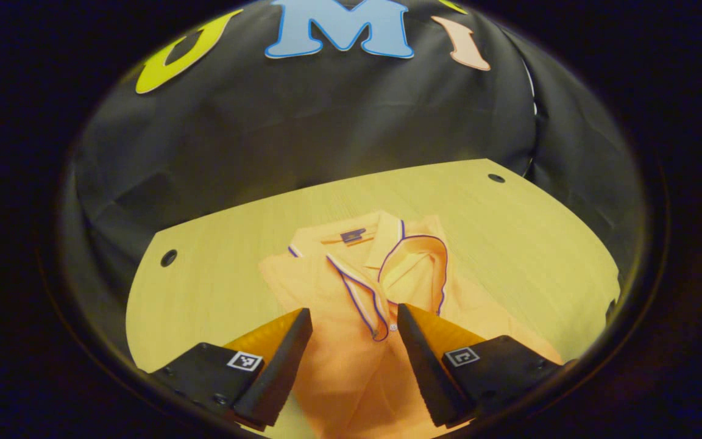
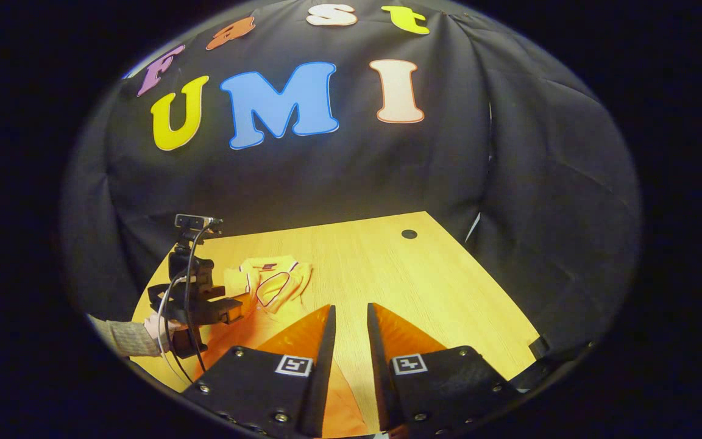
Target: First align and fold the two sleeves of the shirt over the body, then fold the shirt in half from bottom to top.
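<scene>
An orange polo shirt [image 1: 339, 360] with blue-trimmed collar lies flat on the wooden table [image 1: 205, 292], collar at the far end. In the left gripper view one sleeve [image 1: 418, 268] lies folded in over the chest on the right. My left gripper [image 1: 352, 317] hovers open just above the shirt's placket, empty. The right gripper view shows the shirt [image 2: 272, 283] at the left, with the left gripper [image 2: 205, 308] over it, held by a hand. My right gripper [image 2: 350, 310] stands off to the shirt's side above bare table, its jaws a narrow gap apart, holding nothing. Orange cloth [image 2: 342, 396] shows beneath it.
Black cloth walls close the booth behind and beside the table. Round holes [image 1: 168, 257] [image 1: 496, 178] sit in the table's far corners. Bare wood [image 2: 424, 286] stretches to the right of the shirt. A sleeve [image 2: 122, 336] and cables trail from the left gripper.
</scene>
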